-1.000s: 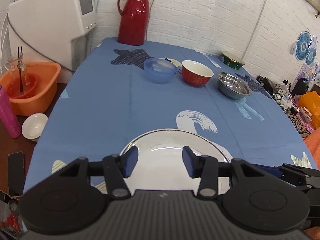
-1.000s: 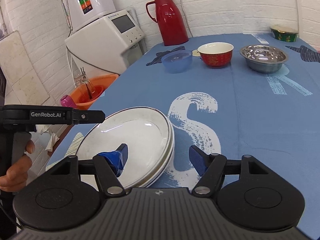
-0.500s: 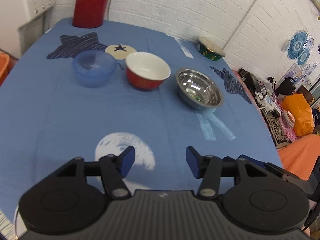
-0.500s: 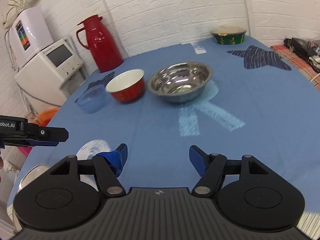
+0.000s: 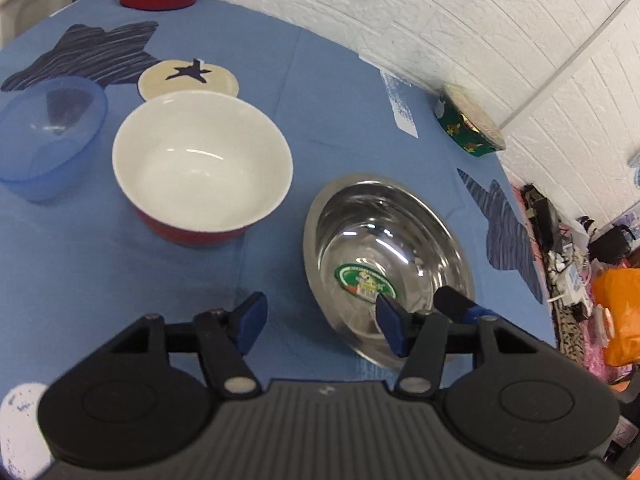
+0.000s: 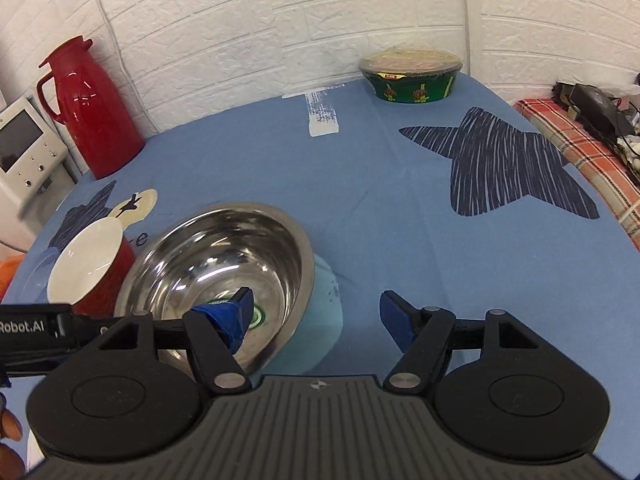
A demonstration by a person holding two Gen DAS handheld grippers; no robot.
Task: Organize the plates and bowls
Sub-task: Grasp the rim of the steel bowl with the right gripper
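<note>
The shiny stainless-steel bowl with a green sticker in its bottom [image 5: 390, 272] sits on the blue-clothed desk [image 6: 360, 184] and serves as the landmark here. Just to its left, close to it but whether touching cannot be told, stands the red ceramic bowl with a white inside [image 5: 202, 168], and beyond that, farther left, the translucent blue plastic bowl [image 5: 48, 136]. All three rest separately and upright, none nested in another, so by my judgement the bowl part of the job is not yet done. No plates show in either view now, so their state cannot be told.

The left gripper [image 5: 322, 324] is spread wide and holds nothing; its right finger overlaps the steel bowl's near rim in view, the left finger is over bare cloth. The right gripper [image 6: 318, 316] is likewise wide open and empty, its left finger in front of the steel bowl's hollow, its right finger over the cloth to the bowl's right.

Behind the steel bowl near the white brick wall sits a sealed green instant-noodle tub [image 6: 412, 76], and far to its left a glossy red thermos jug [image 6: 92, 108].
</note>
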